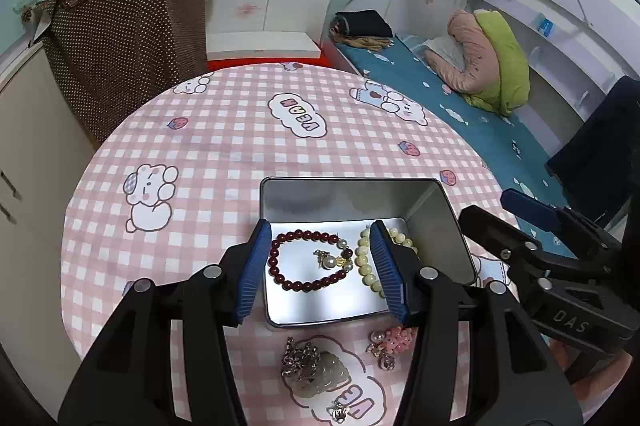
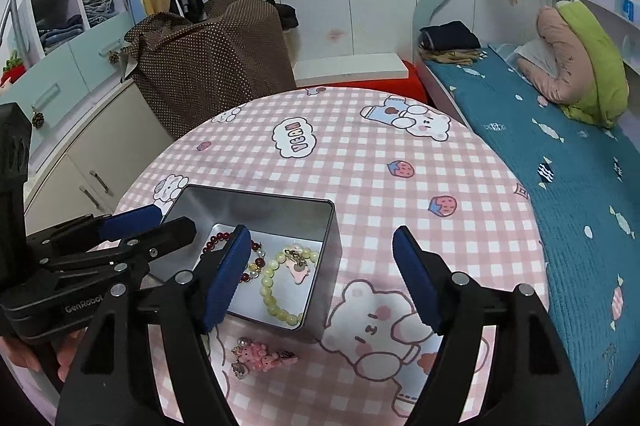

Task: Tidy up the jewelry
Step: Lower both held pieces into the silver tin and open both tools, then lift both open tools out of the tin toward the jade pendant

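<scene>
Shiny metal tin point(image 1: 360, 193), glossy bead bracelets point(image 1: 308, 260), matt checked tablecloth point(image 1: 224, 129)

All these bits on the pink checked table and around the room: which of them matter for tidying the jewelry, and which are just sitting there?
Part of the job:
metal tin
dark red bead bracelet
pale yellow bead bracelet
pink charm
jade pendant on a chain
small silver piece

Just lying about:
checked tablecloth
brown dotted cloth
folded bedding
folded dark clothes

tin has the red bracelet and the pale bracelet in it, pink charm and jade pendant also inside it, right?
Not quite. The pink charm and jade pendant lie on the tablecloth outside the tin, as the left wrist view shows. The red bracelet and pale bracelet are inside it.
</scene>
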### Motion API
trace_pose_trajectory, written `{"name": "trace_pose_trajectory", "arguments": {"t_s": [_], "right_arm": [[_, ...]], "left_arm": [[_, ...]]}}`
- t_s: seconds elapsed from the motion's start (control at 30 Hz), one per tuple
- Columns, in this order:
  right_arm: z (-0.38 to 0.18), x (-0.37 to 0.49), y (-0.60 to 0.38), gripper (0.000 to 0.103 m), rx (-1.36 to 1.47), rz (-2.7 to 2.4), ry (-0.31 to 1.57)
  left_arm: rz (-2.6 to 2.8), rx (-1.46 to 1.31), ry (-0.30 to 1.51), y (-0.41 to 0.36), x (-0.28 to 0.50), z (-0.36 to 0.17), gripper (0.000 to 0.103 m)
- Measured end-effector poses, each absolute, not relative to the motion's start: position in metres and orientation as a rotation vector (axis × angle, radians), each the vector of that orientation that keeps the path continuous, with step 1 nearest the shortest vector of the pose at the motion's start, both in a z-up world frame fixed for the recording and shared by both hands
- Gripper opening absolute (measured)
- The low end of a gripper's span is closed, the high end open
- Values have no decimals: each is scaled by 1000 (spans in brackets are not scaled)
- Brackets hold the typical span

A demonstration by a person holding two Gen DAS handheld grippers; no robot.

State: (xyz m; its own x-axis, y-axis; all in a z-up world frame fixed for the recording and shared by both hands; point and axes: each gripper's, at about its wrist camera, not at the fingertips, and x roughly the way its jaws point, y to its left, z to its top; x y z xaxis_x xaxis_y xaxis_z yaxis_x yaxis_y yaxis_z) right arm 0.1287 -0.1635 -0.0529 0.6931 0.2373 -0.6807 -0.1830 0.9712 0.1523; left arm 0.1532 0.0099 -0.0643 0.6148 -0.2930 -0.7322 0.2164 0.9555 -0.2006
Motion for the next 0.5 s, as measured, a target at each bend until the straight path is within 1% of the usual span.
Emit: {"name": "trace_pose_trajectory", "arguments": {"t_s": [0.03, 0.1, 0.23, 0.43, 0.5], "right_arm": [[-52, 128, -164, 70, 71, 237, 767], [-50, 125, -163, 70, 63, 237, 760], [-47, 121, -162, 70, 61, 238, 753], [-42, 112, -160, 70, 51, 237, 737], [-40, 107, -159, 71, 47, 236, 731]], "left_arm": [[-294, -97, 860, 11, 153, -64, 53], [-291, -96, 856, 12, 152, -63, 56], [-288, -92, 851, 14, 148, -60, 56], [-283, -89, 839, 17, 139, -56, 59], [-280, -87, 835, 18, 135, -55, 62]]}}
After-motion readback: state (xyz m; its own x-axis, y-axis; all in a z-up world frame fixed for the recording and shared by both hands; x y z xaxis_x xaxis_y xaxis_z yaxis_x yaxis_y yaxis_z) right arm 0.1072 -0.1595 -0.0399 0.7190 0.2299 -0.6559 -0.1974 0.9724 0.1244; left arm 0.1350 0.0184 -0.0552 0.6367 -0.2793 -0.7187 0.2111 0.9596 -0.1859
